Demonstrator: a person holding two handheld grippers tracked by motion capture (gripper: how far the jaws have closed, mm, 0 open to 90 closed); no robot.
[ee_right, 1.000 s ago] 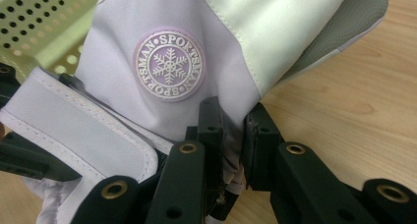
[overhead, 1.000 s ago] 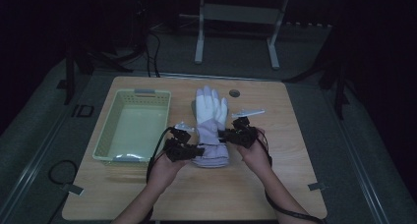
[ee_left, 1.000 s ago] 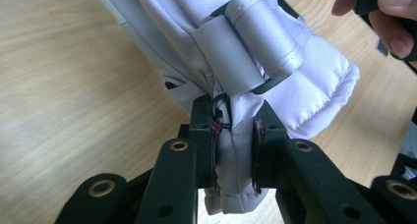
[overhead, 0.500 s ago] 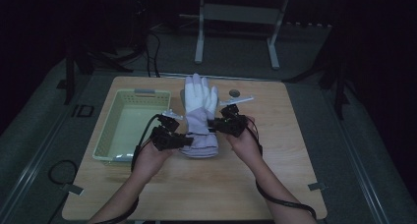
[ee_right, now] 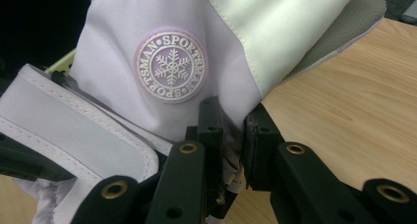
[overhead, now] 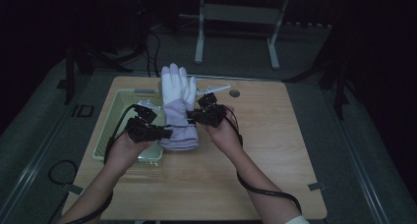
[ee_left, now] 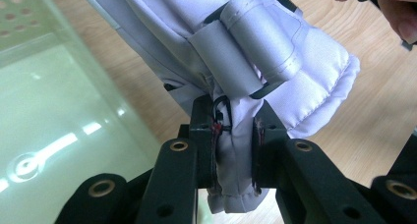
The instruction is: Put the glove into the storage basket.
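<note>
White and lilac padded ski glove [overhead: 178,108] hangs lifted between both tools, over the wooden table's [overhead: 275,150] left part beside the pale green perforated plastic basket [overhead: 114,123]. Left gripper [ee_left: 235,135] pinches the cuff edge; right gripper [ee_right: 231,121] pinches fabric below the snowflake badge. Both bites look shallow, so a tug apart could slip one side free

A padded white-and-lilac ski glove [overhead: 178,106], snowflake badge [ee_right: 170,65] on its back, hangs fingers-up beside the green basket [overhead: 114,115].
</note>
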